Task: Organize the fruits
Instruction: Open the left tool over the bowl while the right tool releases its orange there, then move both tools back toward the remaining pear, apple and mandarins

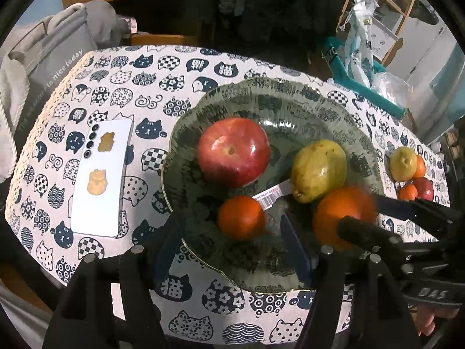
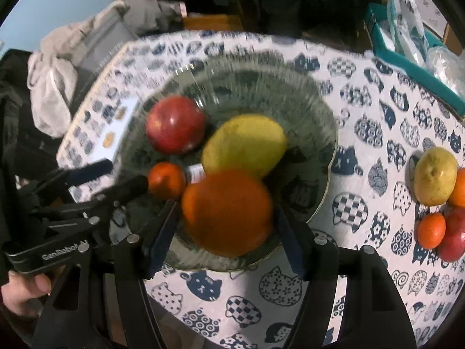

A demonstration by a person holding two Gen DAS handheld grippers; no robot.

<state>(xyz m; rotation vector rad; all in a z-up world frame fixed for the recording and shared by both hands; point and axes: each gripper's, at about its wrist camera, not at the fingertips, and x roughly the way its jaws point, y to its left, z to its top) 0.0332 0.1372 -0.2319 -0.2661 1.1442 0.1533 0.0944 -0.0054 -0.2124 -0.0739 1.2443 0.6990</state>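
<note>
A large orange [image 2: 228, 212] sits between the fingers of the right hand-held gripper [image 2: 226, 232], over the near part of a glass plate [image 1: 305, 101]; the view is blurred, so whether the pads press the fruit or stand just off it cannot be told. On the plate lie a red apple [image 1: 234, 151], a yellow-green pear [image 1: 318, 170] and a small tangerine [image 1: 241, 216], with a barcode label [image 1: 270, 195] between them. The left hand-held gripper [image 1: 232, 244] hangs open over the plate's near rim, holding nothing. Near the right edge of the cat-print surface [image 1: 162, 87], well apart from the plate, a second pear [image 2: 434, 176], another tangerine [image 2: 431, 229] and another apple [image 2: 453, 235] cluster. A white phone [image 1: 100, 177] lies near the left edge.
</note>
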